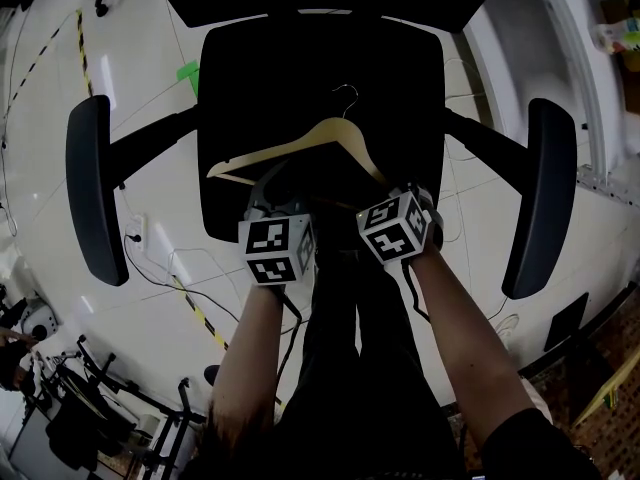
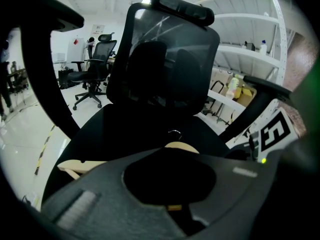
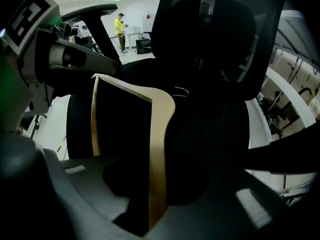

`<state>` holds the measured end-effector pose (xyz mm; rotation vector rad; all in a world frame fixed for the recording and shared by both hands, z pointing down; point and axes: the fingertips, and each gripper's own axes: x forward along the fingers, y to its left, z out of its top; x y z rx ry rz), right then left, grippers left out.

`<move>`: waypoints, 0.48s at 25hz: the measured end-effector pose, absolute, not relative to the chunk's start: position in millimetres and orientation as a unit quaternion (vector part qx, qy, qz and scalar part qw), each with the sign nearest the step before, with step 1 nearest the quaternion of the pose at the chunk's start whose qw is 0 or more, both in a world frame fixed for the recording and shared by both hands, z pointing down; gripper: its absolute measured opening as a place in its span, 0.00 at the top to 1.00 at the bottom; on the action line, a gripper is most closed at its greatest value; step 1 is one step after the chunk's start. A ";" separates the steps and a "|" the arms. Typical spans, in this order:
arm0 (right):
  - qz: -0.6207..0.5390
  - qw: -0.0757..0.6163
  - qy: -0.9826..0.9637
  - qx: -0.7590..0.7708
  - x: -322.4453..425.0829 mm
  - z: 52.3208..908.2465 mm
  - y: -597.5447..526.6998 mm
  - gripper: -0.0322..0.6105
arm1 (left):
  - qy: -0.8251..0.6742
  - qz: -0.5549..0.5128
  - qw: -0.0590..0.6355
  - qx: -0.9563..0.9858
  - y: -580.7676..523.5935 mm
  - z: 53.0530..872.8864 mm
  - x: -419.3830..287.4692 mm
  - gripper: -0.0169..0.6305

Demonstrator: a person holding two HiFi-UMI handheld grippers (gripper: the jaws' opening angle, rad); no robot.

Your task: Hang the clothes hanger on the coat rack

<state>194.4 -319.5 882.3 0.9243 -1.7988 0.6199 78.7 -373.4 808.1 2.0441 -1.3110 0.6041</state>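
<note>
A pale wooden hanger point(image 1: 300, 144) with a thin metal hook lies on the black seat point(image 1: 320, 68) of an office chair. My left gripper point(image 1: 268, 194) is at the seat's near edge, over the hanger's lower bar. In the left gripper view a sliver of that wood point(image 2: 175, 207) sits pinched in the narrow gap of the left gripper point(image 2: 176, 204). My right gripper point(image 1: 396, 190) is at the hanger's right arm. In the right gripper view that arm point(image 3: 158, 149) runs down between the closed-in jaws of the right gripper point(image 3: 155, 218). No coat rack is in view.
The chair's two armrests point(image 1: 92, 188) point(image 1: 545, 196) flank the seat, and its mesh backrest point(image 2: 165, 54) rises behind. White shelving point(image 2: 250, 49) stands to the right, another office chair point(image 2: 95, 69) farther back. Cables and striped tape cross the floor point(image 1: 190, 298). A person in yellow point(image 3: 120, 28) stands far off.
</note>
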 end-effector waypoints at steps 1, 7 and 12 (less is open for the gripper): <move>0.256 0.492 -0.740 0.380 194.6 882.0 -319.6 0.80 | -0.498 0.229 0.315 0.775 -373.3 807.8 78.6 0.97; 0.246 0.467 -0.753 0.393 194.0 869.9 -321.5 0.80 | -0.501 0.226 0.317 0.773 -370.7 806.8 75.6 0.97; 0.243 0.440 -0.757 0.417 195.7 855.9 -325.6 0.80 | -0.502 0.221 0.316 0.774 -368.9 803.0 73.0 0.97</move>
